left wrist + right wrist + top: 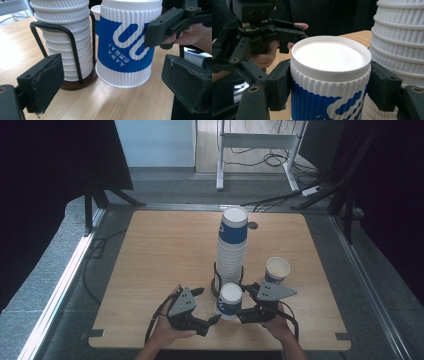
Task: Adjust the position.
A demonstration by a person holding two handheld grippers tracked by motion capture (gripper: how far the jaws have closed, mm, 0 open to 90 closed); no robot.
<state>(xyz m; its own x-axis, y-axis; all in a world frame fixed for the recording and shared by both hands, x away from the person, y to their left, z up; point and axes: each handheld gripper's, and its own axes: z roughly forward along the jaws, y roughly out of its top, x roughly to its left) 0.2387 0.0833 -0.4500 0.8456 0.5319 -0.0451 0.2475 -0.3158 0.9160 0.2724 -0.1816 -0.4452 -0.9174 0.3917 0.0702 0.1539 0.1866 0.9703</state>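
Observation:
A white paper cup with a blue band (230, 300) is near the table's front edge, its flat white end up and its rim tilted just above the wood. My right gripper (239, 303) is shut on it, one pad on each side (279, 85). In the left gripper view the same cup (125, 45) hangs between and beyond my left gripper's (112, 97) jaws, which stand wide and touch nothing. In the high view my left gripper (208, 305) is open just left of the cup.
A tall stack of ribbed cups (232, 245) stands in a black wire holder with a brown base (75, 62), right behind the held cup. One upright cup (277, 270) stands to the right. The wooden table (165, 250) has free room at the left.

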